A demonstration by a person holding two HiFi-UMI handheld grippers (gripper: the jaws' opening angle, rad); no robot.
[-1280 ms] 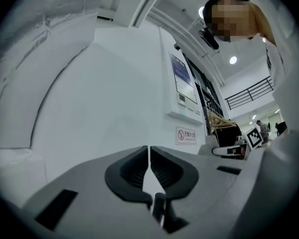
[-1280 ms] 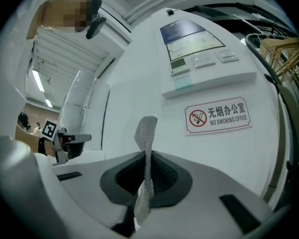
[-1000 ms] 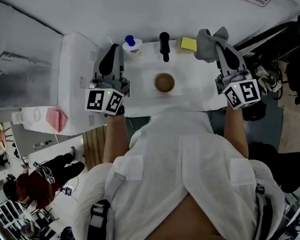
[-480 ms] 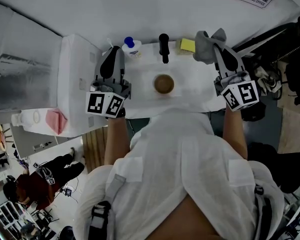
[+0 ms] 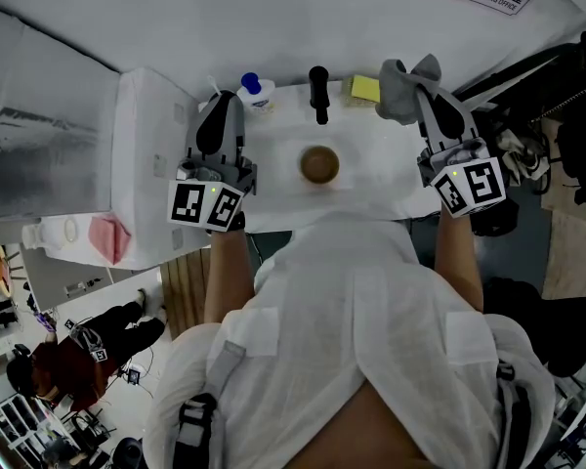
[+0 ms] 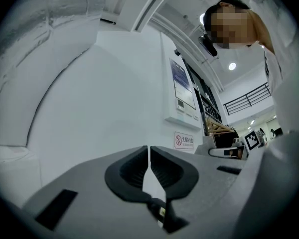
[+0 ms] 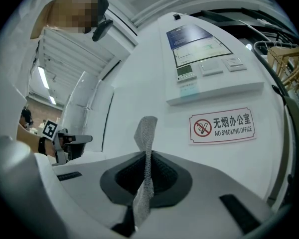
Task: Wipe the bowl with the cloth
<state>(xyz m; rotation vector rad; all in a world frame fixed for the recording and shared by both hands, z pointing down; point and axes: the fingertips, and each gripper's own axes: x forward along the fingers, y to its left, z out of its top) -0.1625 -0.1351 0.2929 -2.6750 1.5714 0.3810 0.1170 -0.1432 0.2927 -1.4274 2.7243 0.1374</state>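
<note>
A small brown bowl (image 5: 319, 164) sits upright on the white table (image 5: 371, 189), between my two grippers. My left gripper (image 5: 224, 101) hovers to the left of the bowl, and in the left gripper view its jaws (image 6: 149, 149) are shut with nothing between them, aimed at the white wall. My right gripper (image 5: 431, 94) is held to the right of the bowl, shut on a grey cloth (image 5: 402, 88) that bunches past its tips. The right gripper view shows a strip of that cloth (image 7: 146, 133) standing up from the closed right gripper (image 7: 147, 157).
Along the table's back edge stand a blue-capped white bottle (image 5: 257, 90), a black upright object (image 5: 319, 90) and a yellow sponge (image 5: 366, 87). A pink cloth (image 5: 110, 234) lies on a lower surface at left. A white wall with a no-smoking sign (image 7: 222, 126) rises behind.
The right gripper and its cloth have drifted slightly left. The left gripper has barely shifted. The bowl has not moved.
</note>
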